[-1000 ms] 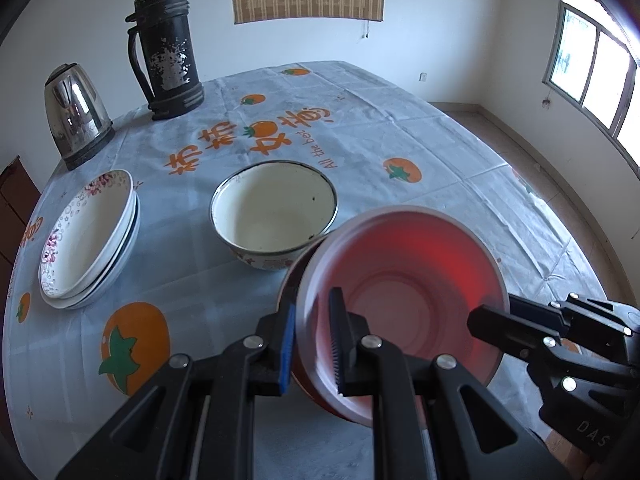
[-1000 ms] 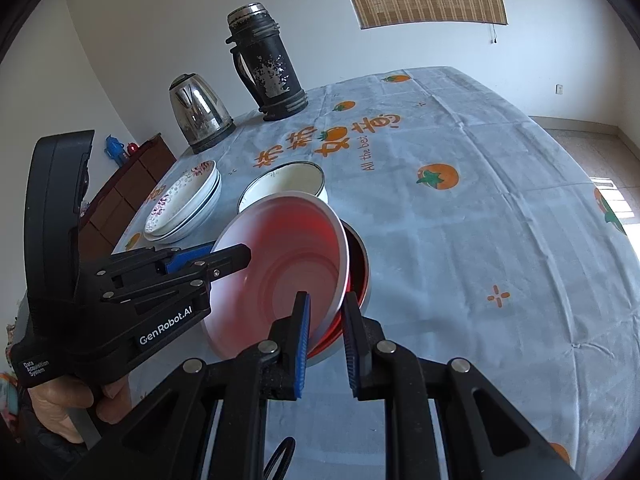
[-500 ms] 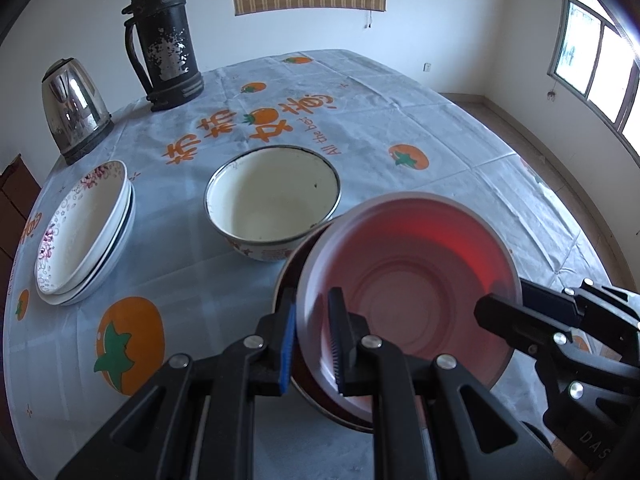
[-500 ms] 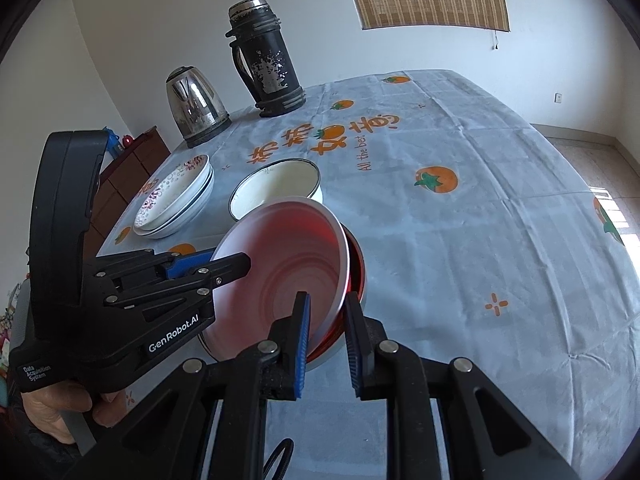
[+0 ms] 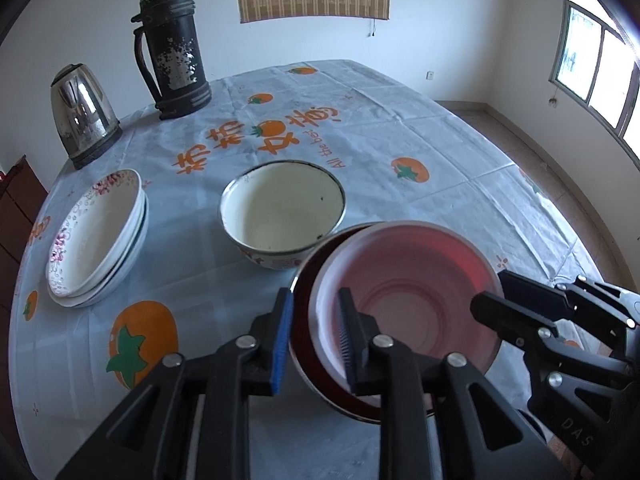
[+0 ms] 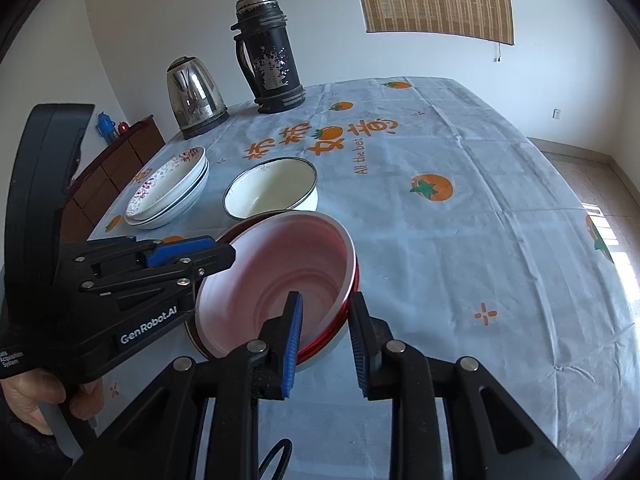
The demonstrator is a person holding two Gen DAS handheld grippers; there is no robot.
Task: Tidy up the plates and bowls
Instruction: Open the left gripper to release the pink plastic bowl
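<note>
A pink plastic bowl [image 5: 408, 296] [image 6: 276, 276] sits nested in a red metal bowl [image 5: 308, 332] [image 6: 344, 320] on the tablecloth. My left gripper [image 5: 314, 336] is open, its jaws astride the near left rims of both bowls; it also shows in the right wrist view [image 6: 208, 252]. My right gripper [image 6: 325, 328] is open, its jaws astride the bowls' right rims; it shows in the left wrist view [image 5: 492, 296]. A cream enamel bowl [image 5: 282, 212] [image 6: 272, 190] stands just beyond. A stack of floral plates [image 5: 96, 236] [image 6: 170, 188] lies to the left.
A steel kettle [image 5: 82, 114] [image 6: 194, 96] and a black thermos [image 5: 172, 46] [image 6: 270, 54] stand at the far left of the round table [image 5: 460, 184]. A dark wooden cabinet [image 6: 120, 156] is beyond the table's left edge.
The pink bowl has been lowered into the red bowl. Both grippers have opened wider and let go of the rim.
</note>
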